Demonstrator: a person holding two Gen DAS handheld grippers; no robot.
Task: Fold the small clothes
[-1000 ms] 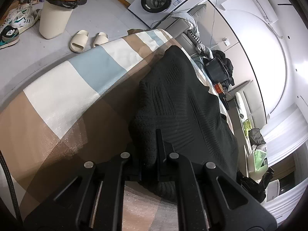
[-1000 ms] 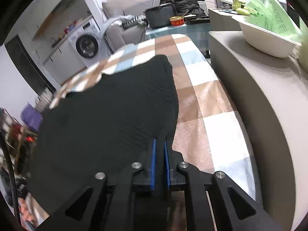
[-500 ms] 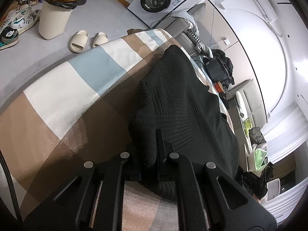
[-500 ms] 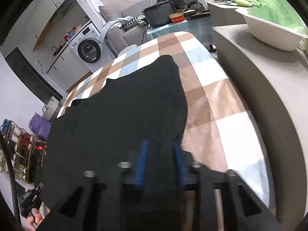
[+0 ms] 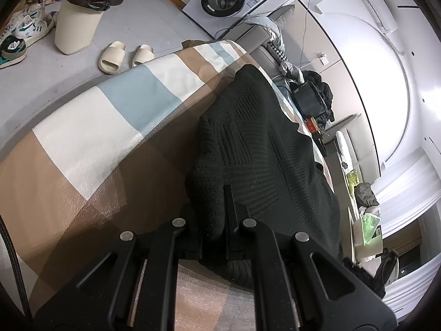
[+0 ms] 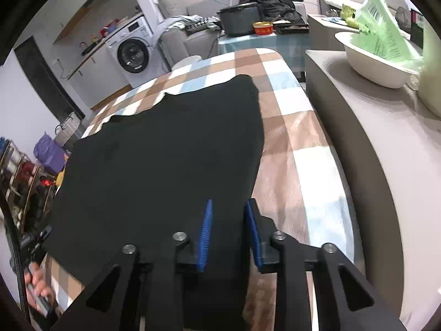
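Note:
A black knitted garment [image 5: 264, 149] lies spread on a table under a checked cloth [image 5: 91, 138]. My left gripper [image 5: 219, 207] is shut on the garment's near corner, where the knit bunches up between the black fingers. In the right wrist view the same garment [image 6: 165, 149] lies flat and dark. My right gripper [image 6: 228, 212] hangs over its near right edge. Its jaws are opening, and the blue pads [image 6: 206, 226] stand apart without pressing on the fabric that lies below them. A hand [image 6: 37, 289] on the left gripper's handle shows at the bottom left.
A grey counter [image 6: 366, 143] with a white bowl [image 6: 374, 63] and a green packet runs along the table's right side. Beyond the far end stand a pot [image 6: 239, 19] and a washing machine [image 6: 132, 52]. On the floor are a bin [image 5: 77, 27], slippers [image 5: 124, 55] and shoes.
The right gripper's blue pads have parted and let go of the garment's edge, and that gripper has drawn back a little. The left gripper keeps its grip and has not moved.

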